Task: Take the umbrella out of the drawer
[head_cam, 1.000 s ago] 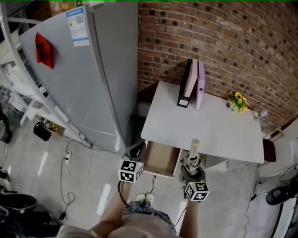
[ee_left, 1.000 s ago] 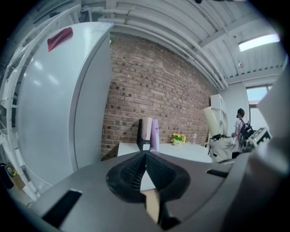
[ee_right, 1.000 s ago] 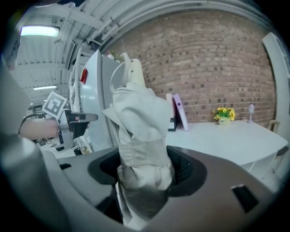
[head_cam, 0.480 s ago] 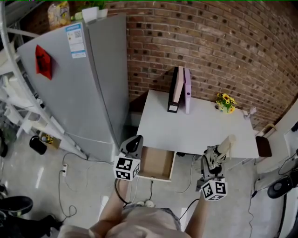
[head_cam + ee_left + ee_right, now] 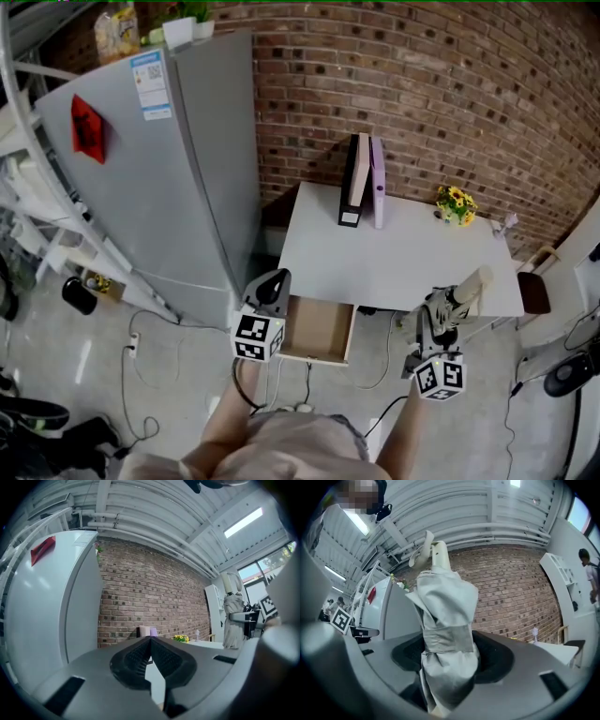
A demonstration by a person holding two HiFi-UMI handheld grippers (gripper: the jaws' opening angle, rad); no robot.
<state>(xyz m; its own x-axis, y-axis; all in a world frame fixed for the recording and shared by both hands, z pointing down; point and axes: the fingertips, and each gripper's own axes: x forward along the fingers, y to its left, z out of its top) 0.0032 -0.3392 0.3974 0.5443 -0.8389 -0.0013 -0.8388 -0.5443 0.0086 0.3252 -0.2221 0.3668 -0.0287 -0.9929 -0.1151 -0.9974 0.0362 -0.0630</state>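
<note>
A folded beige umbrella [image 5: 457, 304] stands nearly upright in my right gripper [image 5: 442, 320], which is shut on its wrapped middle. It hangs in the air off the white table's [image 5: 394, 253] front right edge. In the right gripper view the umbrella [image 5: 445, 611] fills the space between the jaws of the right gripper [image 5: 447, 654], handle end up. The wooden drawer [image 5: 317, 328] under the table is pulled open, and its visible inside looks bare. My left gripper [image 5: 272, 286] hovers at the drawer's left corner, and in its own view the left gripper [image 5: 151, 641] is shut on nothing.
A tall grey fridge [image 5: 159, 159] stands left of the table against the brick wall [image 5: 450, 84]. Upright binders [image 5: 361, 183] and a small pot of yellow flowers [image 5: 455, 204] sit at the table's back. Cables lie on the floor [image 5: 141, 337]. A chair [image 5: 530, 292] is at the right.
My right gripper has lifted the umbrella up and to the right, from the drawer's front to beside the table's front right edge. The left gripper has risen beside the drawer.
</note>
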